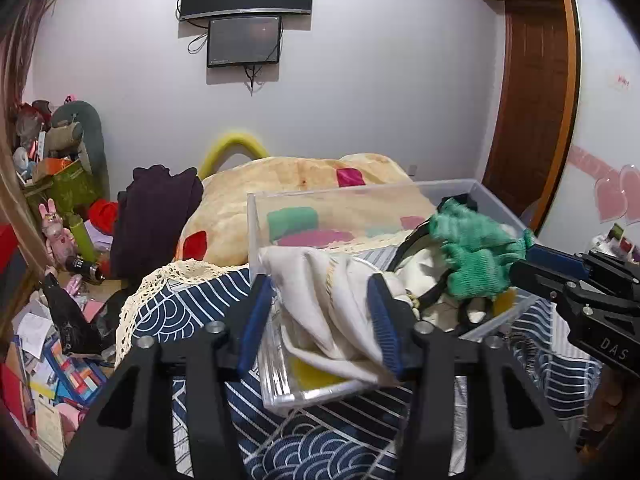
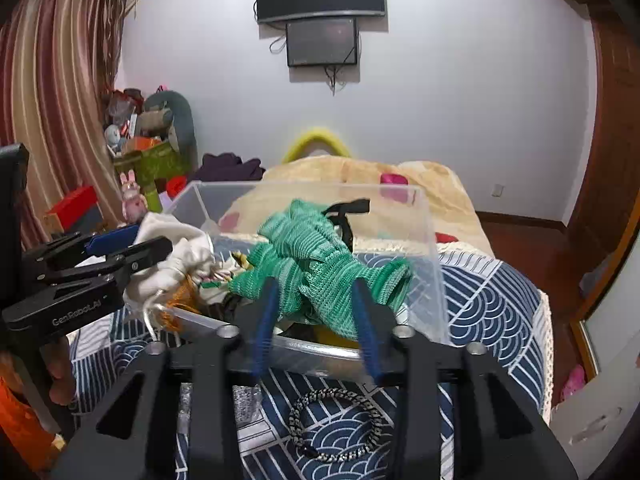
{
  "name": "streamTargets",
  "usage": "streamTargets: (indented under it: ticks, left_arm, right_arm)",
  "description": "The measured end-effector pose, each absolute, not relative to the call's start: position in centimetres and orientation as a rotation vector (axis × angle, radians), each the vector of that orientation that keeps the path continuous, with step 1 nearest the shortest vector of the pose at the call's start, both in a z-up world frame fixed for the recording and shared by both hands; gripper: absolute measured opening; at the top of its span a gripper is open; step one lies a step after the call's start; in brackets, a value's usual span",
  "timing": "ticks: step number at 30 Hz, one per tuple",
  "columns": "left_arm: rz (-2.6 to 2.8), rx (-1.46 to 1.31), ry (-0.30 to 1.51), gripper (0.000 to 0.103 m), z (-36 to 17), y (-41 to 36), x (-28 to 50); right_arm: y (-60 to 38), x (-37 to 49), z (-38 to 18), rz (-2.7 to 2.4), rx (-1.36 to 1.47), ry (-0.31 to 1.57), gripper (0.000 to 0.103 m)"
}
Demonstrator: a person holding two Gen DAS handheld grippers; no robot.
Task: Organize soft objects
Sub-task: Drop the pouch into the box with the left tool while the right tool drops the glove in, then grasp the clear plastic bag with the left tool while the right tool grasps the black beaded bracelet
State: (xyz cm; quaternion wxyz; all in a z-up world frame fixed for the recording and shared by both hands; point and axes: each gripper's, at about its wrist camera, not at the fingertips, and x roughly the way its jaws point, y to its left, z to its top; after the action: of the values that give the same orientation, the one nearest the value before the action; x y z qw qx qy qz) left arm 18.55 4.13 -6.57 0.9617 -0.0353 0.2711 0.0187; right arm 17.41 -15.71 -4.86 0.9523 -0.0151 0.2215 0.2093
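A clear plastic box (image 1: 256,216) (image 2: 434,280) sits on the patterned bedspread. A white cloth (image 1: 328,304) (image 2: 176,256) drapes over its near corner. My left gripper (image 1: 320,320) is open, with the white cloth between its blue pads. A green knitted glove (image 1: 472,248) (image 2: 320,264) hangs over the box's contents. My right gripper (image 2: 316,320) is open, its fingers either side of the glove; it also shows in the left wrist view (image 1: 552,264). Black straps and yellow items lie inside the box.
A braided black-and-white cord (image 2: 340,424) lies on the blue wave-pattern bedspread (image 1: 192,312) in front of the box. A yellow blanket (image 1: 280,184) lies beyond. Cluttered toys and boxes (image 1: 60,208) fill the floor at left. A wooden door (image 1: 532,112) stands at right.
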Motion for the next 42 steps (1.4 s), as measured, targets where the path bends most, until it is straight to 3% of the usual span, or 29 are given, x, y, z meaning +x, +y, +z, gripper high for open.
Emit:
streamTargets:
  ticks: [7, 10, 15, 27, 29, 30, 33, 35, 39, 42]
  left_arm:
    - [0.012, -0.054, 0.470, 0.089, -4.3, 3.3, 15.9]
    - [0.001, -0.046, 0.454, 0.097, -3.9, 2.8, 14.7]
    - [0.002, -0.033, 0.464, 0.102, -4.4, 2.2, 13.4]
    - [-0.041, -0.054, 0.644, 0.102, -11.0, 0.2, 14.8]
    - [-0.038, -0.049, 0.645, 0.099, -11.5, -0.1, 15.0]
    - [-0.043, -0.051, 0.642, 0.091, -11.6, -0.2, 15.0]
    - [-0.079, -0.048, 0.667, 0.078, -11.9, -0.5, 15.2]
    - [-0.105, -0.059, 0.683, 0.071, -12.3, -0.8, 15.5]
    - [-0.183, -0.085, 0.702, 0.035, -12.6, -1.0, 15.4]
    - [-0.181, -0.064, 0.685, 0.024, -12.2, -1.3, 14.8]
  right_arm:
    - [-17.5, 14.9, -3.5, 0.426, -0.027, 0.377, 0.056]
    - [-17.9, 13.9, -3.4, 0.428, -0.029, 0.368, 0.060]
    - [-17.9, 13.7, -5.1, 0.425, -0.055, 0.418, 0.060]
    - [-18.7, 17.7, -11.4, 0.386, -0.009, 0.639, 0.062]
    - [-18.6, 18.3, -11.8, 0.376, -0.008, 0.656, 0.059]
    - [-18.6, 18.5, -12.0, 0.377, -0.007, 0.660, 0.056]
    - [-18.4, 18.5, -12.2, 0.385, -0.016, 0.667, 0.035]
    - [-18.2, 18.2, -12.1, 0.395, -0.020, 0.666, 0.013]
    - [-18.2, 17.7, -12.0, 0.401, -0.027, 0.647, 0.008]
    - [-17.9, 16.9, -11.4, 0.408, -0.027, 0.625, 0.007]
